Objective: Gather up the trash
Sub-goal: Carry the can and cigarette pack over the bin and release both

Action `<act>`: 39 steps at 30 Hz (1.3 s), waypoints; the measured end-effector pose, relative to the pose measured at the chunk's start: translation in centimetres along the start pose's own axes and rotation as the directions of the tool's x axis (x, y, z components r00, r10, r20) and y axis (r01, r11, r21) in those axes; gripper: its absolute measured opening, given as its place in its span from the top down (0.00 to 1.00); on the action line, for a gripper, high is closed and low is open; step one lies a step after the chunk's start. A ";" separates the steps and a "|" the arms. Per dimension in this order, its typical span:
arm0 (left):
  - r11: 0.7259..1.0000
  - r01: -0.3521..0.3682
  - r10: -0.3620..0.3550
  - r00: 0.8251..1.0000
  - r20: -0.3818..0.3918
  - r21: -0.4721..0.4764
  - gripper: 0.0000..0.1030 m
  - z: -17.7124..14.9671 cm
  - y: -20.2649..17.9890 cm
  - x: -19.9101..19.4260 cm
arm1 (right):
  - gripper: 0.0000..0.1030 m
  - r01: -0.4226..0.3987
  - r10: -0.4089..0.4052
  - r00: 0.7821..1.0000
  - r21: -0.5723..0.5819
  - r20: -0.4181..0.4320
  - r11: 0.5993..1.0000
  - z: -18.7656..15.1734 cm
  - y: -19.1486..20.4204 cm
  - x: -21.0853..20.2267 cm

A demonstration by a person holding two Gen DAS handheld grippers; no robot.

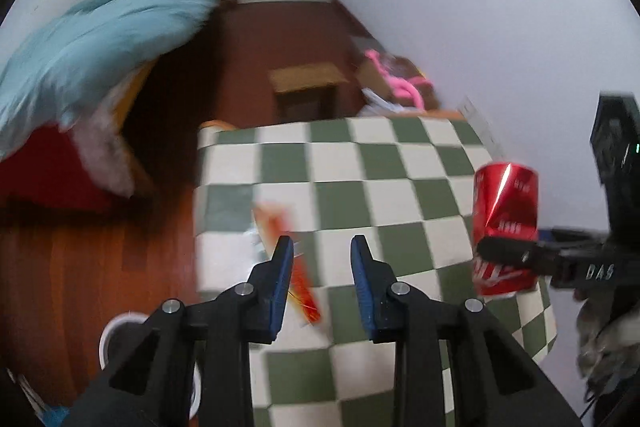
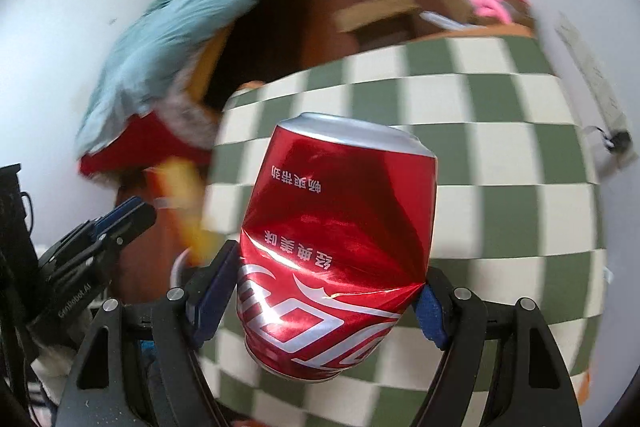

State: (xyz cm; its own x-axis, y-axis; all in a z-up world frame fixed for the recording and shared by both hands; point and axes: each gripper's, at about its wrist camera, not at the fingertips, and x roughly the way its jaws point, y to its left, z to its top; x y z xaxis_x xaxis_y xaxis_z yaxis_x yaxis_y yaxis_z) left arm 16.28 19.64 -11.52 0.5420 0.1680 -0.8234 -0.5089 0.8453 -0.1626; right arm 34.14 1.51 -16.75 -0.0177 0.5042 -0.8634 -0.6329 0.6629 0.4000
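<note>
Dented can in one claw, wrapper in the other

The right claw (image 2: 332,291) is clamped on a crushed red soda can (image 2: 340,235), pads pressing its dented lower half, can upside down judging by the flipped lettering, held up above the green-and-white checkered counter (image 2: 500,155). The left claw (image 1: 322,247) has its blue pads standing a bit apart, and a blurry orange-red wrapper (image 1: 300,267) sits by the left pad; too smeared to say whether it's actually pinched. A white bin rim (image 1: 108,335) shows low on the left over the wooden floor (image 1: 100,267). Light blue bedding (image 1: 112,27) is heaped on the far left.
</note>
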 end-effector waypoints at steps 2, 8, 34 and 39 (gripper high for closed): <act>0.998 0.015 -0.015 1.000 0.006 -0.066 0.76 -1.2 2.7 -1.0 | 0.23 -0.017 0.017 1.000 -0.046 -0.004 0.999 -0.5 4.0 1.0; 0.970 -0.019 0.022 1.000 0.008 -0.244 0.76 -6.4 11.0 -3.3 | 0.23 -0.050 0.044 0.997 -0.088 -0.063 0.995 -2.3 11.0 5.4; 0.704 -0.454 0.333 0.890 -0.311 -0.546 0.03 -26.1 31.1 -0.9 | 0.14 -0.077 -0.079 0.896 -0.328 -0.438 0.942 -13.0 30.0 33.3; 0.694 -0.480 0.349 0.876 -0.333 -0.536 0.03 -27.0 32.0 -1.3 | 0.00 -0.051 -0.119 0.896 -0.365 -0.429 0.930 -13.2 30.9 35.6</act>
State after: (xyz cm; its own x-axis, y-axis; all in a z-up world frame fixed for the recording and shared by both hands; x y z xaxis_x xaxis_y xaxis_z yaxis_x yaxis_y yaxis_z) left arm -18.74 32.77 -30.36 0.0743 0.2728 -0.9592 -0.9721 0.2345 -0.0086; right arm 3.70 32.64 -39.18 -0.2728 0.1356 -0.9525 -0.8697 0.3886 0.3044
